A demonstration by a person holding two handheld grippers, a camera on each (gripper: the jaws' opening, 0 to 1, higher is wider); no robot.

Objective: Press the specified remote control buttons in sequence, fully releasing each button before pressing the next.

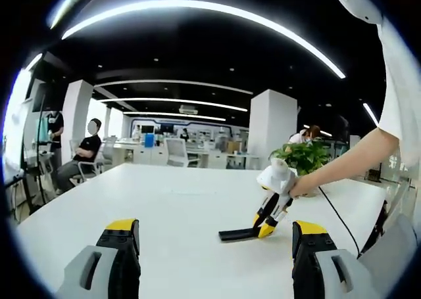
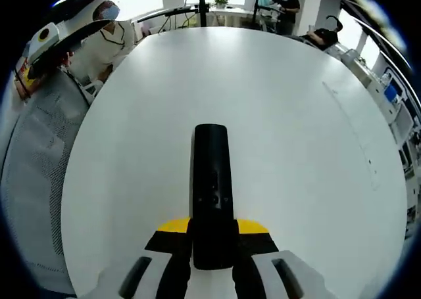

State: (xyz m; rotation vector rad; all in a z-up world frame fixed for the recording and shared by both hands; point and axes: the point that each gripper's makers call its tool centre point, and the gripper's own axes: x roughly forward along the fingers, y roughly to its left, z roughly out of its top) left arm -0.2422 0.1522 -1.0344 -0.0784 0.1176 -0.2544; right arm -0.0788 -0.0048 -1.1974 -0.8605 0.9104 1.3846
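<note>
On white table [image 1: 177, 207] – black remote [image 2: 211, 181], open-plan office, ceiling light strips [image 1: 197, 10]

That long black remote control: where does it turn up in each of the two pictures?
Left gripper view: the black remote control lies low and right of centre on the white table, its near end between the jaws of the right gripper.
Right gripper view: the remote runs up from bottom centre, its lower end clamped between the yellow-tipped jaws.
Shared landmark: the white table under it.
</note>
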